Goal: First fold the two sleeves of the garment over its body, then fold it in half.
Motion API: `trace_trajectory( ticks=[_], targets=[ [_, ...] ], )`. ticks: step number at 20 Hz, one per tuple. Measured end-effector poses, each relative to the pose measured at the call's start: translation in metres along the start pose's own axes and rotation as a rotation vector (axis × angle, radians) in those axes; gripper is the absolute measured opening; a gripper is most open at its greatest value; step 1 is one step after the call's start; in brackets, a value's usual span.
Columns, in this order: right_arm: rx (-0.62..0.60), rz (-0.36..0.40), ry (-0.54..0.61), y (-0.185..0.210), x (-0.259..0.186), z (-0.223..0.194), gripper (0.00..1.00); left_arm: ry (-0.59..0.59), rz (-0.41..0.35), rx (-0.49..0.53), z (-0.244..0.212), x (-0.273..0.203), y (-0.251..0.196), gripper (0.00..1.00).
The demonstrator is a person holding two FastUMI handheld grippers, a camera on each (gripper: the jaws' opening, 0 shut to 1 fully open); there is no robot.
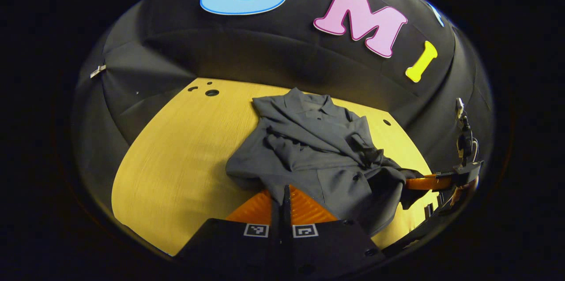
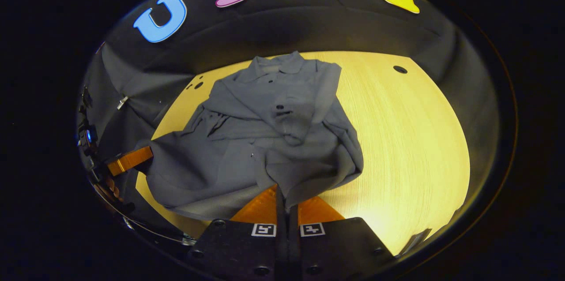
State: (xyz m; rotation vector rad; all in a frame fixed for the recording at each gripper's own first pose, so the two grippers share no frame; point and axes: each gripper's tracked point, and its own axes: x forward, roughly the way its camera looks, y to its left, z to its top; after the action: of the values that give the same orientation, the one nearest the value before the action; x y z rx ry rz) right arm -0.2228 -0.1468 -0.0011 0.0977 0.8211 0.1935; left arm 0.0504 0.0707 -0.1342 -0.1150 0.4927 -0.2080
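Note:
A grey collared shirt (image 1: pixel 309 144) lies on the yellow wooden table (image 1: pixel 176 153), collar toward the far wall, both sleeves crossed over its chest. My left gripper (image 1: pixel 286 189) is shut on the near hem, the cloth pinched between its fingers. In the left gripper view my right gripper (image 1: pixel 426 182) holds the hem's other corner at the right, cloth draped over it. In the right gripper view the shirt (image 2: pixel 273 126) spreads ahead, and my right gripper (image 2: pixel 282 192) is shut on its hem. The left gripper (image 2: pixel 130 160) grips the hem at the far left there.
Small round holes (image 1: pixel 212 92) mark the table's far left corner, and another hole (image 2: pixel 400 69) sits near its far right edge. Black cloth walls close in the table on all far sides. A bare stretch of table (image 2: pixel 406 140) lies right of the shirt.

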Motion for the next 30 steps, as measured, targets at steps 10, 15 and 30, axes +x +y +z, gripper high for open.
trace_trajectory(
  ticks=[10, 15, 30],
  targets=[
    [-0.007, 0.017, -0.117, -0.009, 0.023, 0.085, 0.05, -0.095, -0.013, -0.072, 0.081, 0.039, -0.009, 0.05],
    [-0.015, 0.011, -0.160, -0.013, 0.044, 0.126, 0.05, -0.161, 0.004, -0.040, 0.128, 0.074, -0.006, 0.09],
    [0.027, -0.005, -0.238, -0.037, 0.126, 0.222, 0.05, -0.226, 0.011, -0.182, 0.195, 0.192, 0.020, 0.05]
  ],
)
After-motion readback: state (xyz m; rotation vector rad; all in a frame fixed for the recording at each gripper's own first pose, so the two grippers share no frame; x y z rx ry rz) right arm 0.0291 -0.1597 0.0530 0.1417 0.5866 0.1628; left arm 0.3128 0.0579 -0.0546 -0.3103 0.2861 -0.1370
